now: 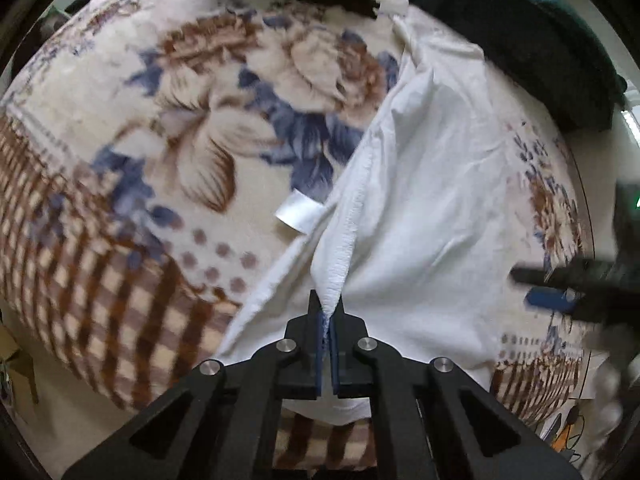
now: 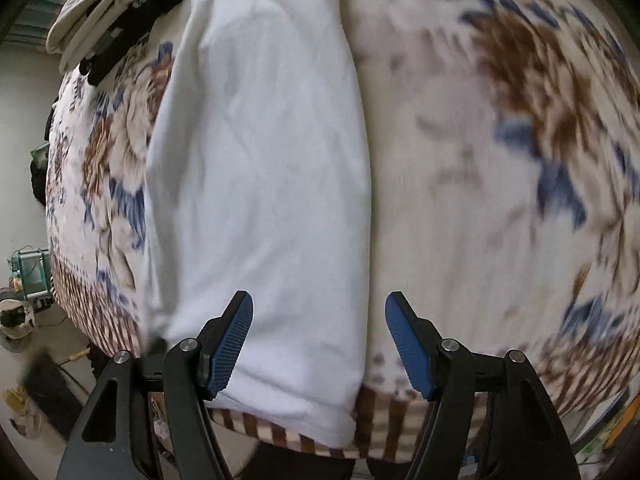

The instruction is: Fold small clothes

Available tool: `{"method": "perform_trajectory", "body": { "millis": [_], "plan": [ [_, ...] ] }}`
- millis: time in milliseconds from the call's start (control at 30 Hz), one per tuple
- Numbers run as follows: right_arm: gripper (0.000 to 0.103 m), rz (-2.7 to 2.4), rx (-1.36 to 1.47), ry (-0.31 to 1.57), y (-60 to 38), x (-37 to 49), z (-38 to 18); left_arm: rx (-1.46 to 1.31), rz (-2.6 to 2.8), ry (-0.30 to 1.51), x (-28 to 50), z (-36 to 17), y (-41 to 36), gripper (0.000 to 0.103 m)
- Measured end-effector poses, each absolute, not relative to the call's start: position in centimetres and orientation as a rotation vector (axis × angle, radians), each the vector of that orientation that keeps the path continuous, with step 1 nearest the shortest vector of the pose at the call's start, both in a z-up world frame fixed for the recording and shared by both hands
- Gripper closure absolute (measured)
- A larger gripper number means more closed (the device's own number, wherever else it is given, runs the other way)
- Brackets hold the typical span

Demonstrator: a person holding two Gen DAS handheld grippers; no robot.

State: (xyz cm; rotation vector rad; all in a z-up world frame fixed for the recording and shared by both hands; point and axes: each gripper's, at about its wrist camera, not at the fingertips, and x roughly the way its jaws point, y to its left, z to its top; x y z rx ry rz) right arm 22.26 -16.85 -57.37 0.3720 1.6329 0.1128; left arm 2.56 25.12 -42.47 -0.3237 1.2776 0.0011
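A white garment (image 1: 424, 200) lies stretched across a floral blanket (image 1: 168, 132), a small white label (image 1: 298, 212) sticking out at its left edge. My left gripper (image 1: 329, 306) is shut on a gathered hem of this garment, lifting a ridge of cloth. At the right edge of the left wrist view, the other gripper (image 1: 560, 288) shows as a dark blur above the blanket. In the right wrist view, the same white garment (image 2: 260, 168) lies as a long folded strip. My right gripper (image 2: 319, 312) stands open just above its near end, nothing between its blue pads (image 2: 230, 344).
A stack of folded clothes (image 2: 104, 12), pale and black, sits at the blanket's far end. A dark teal cloth heap (image 1: 520, 32) lies at the upper right. Beyond the bed's (image 2: 96, 312) near edge is floor with a small cart (image 2: 30, 272) and clutter.
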Motion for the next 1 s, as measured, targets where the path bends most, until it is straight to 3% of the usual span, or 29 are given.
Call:
{"method": "perform_trajectory", "body": {
  "millis": [267, 400, 467, 500, 533, 567, 1000],
  "plan": [
    [0.032, 0.054, 0.517, 1.719, -16.6, 16.4, -61.0, -0.339, -0.046, 1.404, 3.2, -45.8, 27.5, 0.099],
    [0.032, 0.023, 0.608, 1.771, -16.4, 14.0, -63.2, -0.55, -0.116, 1.433, 2.8, -46.6, 29.9, 0.097],
    [0.032, 0.001, 0.61, 1.777, -16.3, 12.8, -63.5, -0.662, -0.141, 1.397, 2.4, -46.4, 31.2, 0.093],
    [0.032, -0.009, 0.615, 1.777, -15.9, 12.6, -63.6, -0.684, -0.155, 1.388, 2.3, -46.4, 31.5, 0.085],
    [0.032, -0.018, 0.626, 1.776, -15.9, 12.1, -63.7, -0.676, -0.162, 1.39, 2.4, -46.5, 31.6, 0.077],
    [0.032, -0.026, 0.636, 1.774, -15.8, 11.8, -63.7, -0.65, -0.166, 1.394, 2.5, -46.5, 31.5, 0.077],
    [0.037, -0.099, 0.558, 1.799, -15.4, 7.7, -63.7, -0.417, -0.194, 1.541, 2.1, -47.9, 30.2, 0.077]
  ]
}}
